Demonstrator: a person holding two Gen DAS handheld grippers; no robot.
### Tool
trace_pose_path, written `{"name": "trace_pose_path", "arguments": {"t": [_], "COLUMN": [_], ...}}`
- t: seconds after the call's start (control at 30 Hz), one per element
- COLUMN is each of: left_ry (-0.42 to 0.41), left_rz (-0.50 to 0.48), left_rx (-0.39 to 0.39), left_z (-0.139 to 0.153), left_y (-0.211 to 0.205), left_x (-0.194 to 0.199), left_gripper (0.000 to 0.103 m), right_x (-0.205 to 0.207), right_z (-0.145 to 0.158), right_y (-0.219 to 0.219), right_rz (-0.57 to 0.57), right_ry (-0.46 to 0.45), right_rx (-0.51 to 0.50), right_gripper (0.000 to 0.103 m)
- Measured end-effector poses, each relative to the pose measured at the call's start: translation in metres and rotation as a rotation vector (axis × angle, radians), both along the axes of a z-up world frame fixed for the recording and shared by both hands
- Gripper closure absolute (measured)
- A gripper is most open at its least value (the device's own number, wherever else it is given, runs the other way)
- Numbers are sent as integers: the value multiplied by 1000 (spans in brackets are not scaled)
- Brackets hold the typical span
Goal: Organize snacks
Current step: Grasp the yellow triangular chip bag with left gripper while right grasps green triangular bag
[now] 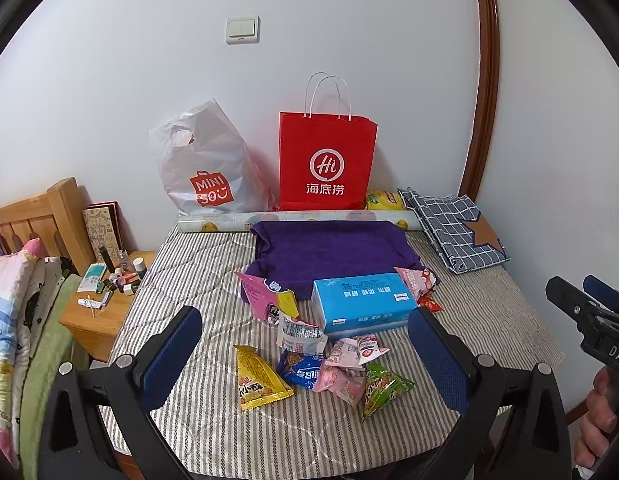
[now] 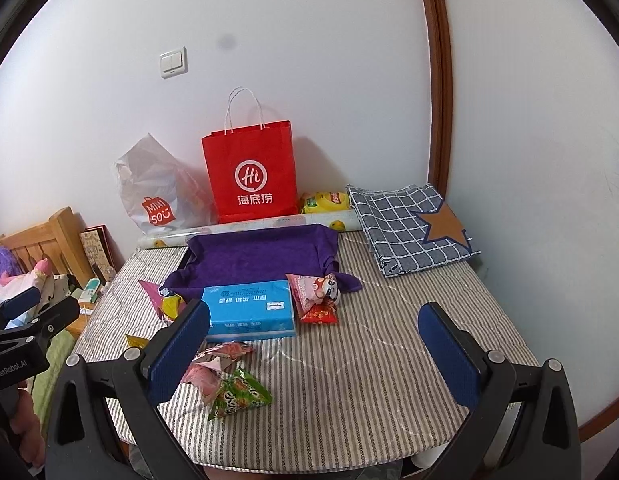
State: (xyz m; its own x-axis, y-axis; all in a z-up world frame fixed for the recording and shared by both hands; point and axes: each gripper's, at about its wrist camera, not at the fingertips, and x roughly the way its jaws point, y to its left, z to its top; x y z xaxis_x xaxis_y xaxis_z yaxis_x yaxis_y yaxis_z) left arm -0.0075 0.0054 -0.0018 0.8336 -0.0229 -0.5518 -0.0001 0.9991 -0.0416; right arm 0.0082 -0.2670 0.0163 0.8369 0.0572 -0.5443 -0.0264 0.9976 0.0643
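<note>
Several snack packets lie scattered on the striped table: a yellow packet (image 1: 258,380), a blue one (image 1: 299,372), pink ones (image 1: 341,380) and a green one (image 1: 383,390) (image 2: 239,396). A blue tissue box (image 1: 363,302) (image 2: 249,310) sits behind them, before a purple cloth-lined tray (image 1: 333,250) (image 2: 261,258). A red packet (image 2: 319,314) and a pink packet (image 2: 315,288) lie right of the box. My left gripper (image 1: 305,354) hovers open over the packets. My right gripper (image 2: 315,346) is open above bare table to their right.
A red paper bag (image 1: 327,164) (image 2: 251,172) and a white plastic bag (image 1: 207,168) stand against the wall. A folded checked cloth (image 2: 411,226) lies at the back right. A nightstand (image 1: 105,304) with small bottles and a bed lie left.
</note>
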Motion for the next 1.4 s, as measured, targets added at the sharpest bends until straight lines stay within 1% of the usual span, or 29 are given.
{"name": "trace_pose_path", "arguments": {"t": [0.1, 0.2, 0.37, 0.47, 0.53, 0.67, 0.77, 0.83, 1.0, 1.17, 1.23, 1.3, 1.4], "left_ry": [12, 29, 79, 115, 136, 173, 210, 226, 253, 286, 308, 320, 342], "left_rz": [6, 20, 46, 58, 73, 96, 112, 115, 114, 94, 85, 82, 85], "left_rx": [8, 12, 24, 14, 14, 23, 17, 8, -15, -44, -56, -65, -62], "left_z": [-4, -11, -33, -49, -61, -84, -99, -107, -123, -143, -152, -159, -169], "left_y": [1, 6, 17, 27, 33, 44, 55, 62, 74, 78, 78, 78, 77], "left_x": [3, 9, 22, 31, 36, 44, 52, 56, 67, 78, 83, 87, 95], "left_gripper": [0, 0, 0, 0, 0, 0, 0, 0, 0, 0, 0, 0, 0], "right_x": [2, 6, 20, 28, 32, 42, 47, 53, 65, 72, 72, 70, 71], "right_z": [-7, -20, -55, -76, -89, -114, -131, -146, -179, -205, -212, -213, -212], "right_y": [2, 3, 7, 15, 22, 42, 55, 67, 87, 95, 96, 97, 89], "right_rz": [13, 27, 60, 94, 114, 157, 194, 227, 268, 278, 281, 287, 283], "right_ry": [6, 25, 105, 147, 171, 219, 252, 289, 366, 416, 414, 392, 380], "right_rx": [4, 20, 74, 103, 120, 123, 120, 111, 66, 35, 11, -23, -42], "right_gripper": [1, 1, 1, 6, 7, 15, 19, 21, 29, 33, 33, 34, 37]}}
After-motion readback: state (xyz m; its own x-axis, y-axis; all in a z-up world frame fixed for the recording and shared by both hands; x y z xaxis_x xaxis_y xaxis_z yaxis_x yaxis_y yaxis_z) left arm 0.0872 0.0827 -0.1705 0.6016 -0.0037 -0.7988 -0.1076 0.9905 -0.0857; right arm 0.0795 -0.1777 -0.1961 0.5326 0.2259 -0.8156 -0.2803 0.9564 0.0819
